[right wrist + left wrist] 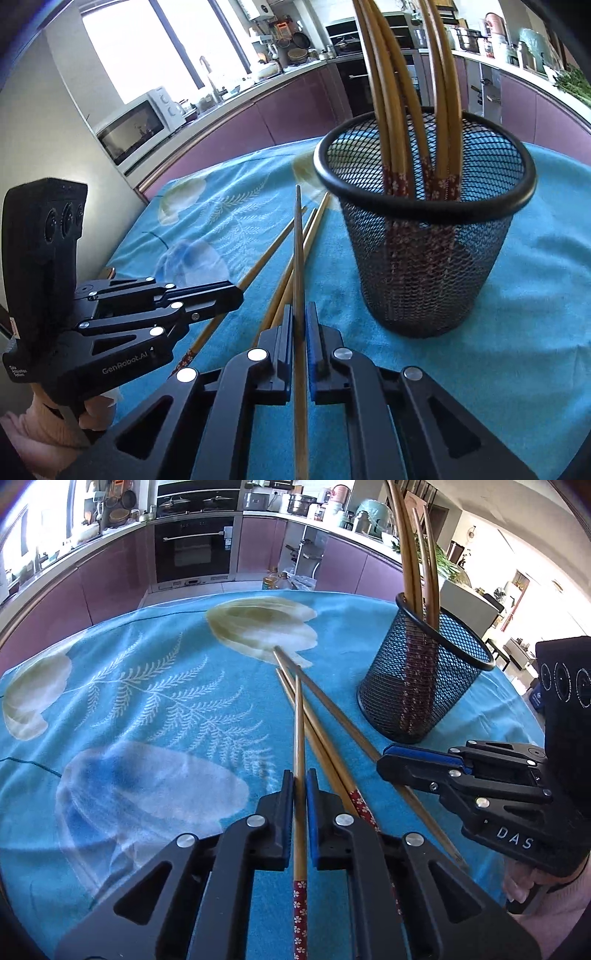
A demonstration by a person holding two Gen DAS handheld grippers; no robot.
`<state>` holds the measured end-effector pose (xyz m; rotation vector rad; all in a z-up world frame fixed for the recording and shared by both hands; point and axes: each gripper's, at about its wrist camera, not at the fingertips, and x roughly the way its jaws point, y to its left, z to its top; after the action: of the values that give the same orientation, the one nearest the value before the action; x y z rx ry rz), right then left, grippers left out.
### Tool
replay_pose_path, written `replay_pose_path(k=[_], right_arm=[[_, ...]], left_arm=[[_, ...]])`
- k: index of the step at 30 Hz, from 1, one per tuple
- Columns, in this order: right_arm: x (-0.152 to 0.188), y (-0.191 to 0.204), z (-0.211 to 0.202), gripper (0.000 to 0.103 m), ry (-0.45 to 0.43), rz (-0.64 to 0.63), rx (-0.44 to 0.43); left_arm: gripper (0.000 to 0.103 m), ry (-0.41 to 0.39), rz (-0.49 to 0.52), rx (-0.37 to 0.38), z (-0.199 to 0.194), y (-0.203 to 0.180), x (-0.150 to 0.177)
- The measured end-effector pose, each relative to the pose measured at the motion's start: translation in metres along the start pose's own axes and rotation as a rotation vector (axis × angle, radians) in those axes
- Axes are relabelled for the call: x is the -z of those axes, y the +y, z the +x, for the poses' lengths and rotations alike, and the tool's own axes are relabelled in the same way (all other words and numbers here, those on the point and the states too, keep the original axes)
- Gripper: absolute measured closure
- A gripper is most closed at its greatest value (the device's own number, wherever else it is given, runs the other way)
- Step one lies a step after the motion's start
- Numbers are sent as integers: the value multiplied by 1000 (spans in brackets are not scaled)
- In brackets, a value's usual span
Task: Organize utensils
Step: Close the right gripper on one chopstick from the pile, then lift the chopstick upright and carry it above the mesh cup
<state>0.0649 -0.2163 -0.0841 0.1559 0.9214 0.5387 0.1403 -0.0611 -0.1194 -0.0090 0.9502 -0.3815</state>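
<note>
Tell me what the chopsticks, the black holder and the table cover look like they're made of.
Chopsticks: probably bamboo or wood, tan with a smooth sheen, and red flower-patterned ends. Holder: looks like black-coated metal mesh, see-through diamond lattice under a solid rolled rim. Table cover: soft cloth, likely towelling, with a fuzzy nap and printed tulips.

Materials noted, both wrist views.
I see matt bamboo-like chopsticks (300,738) with red floral-printed ends; black wire-mesh holder (424,254), smooth glossy rim; soft, napped blue printed cloth (147,701); my left tool (300,805) in matt black plastic, bright metal rivets, blue pads.
</note>
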Motion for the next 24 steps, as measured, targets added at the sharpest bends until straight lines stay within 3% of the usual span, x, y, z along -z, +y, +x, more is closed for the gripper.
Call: replay_pose_path(k=[12,19,24], right_arm=[[5,5,15,95,59,-53,18],[1,5,19,95,56,-52,19],[2,3,17,97,49,-50,20]], left_arm=[[95,44,30,2,14,-3,1],[84,53,40,34,18,-3,-5],[86,48,51,20,21,-6,-7]])
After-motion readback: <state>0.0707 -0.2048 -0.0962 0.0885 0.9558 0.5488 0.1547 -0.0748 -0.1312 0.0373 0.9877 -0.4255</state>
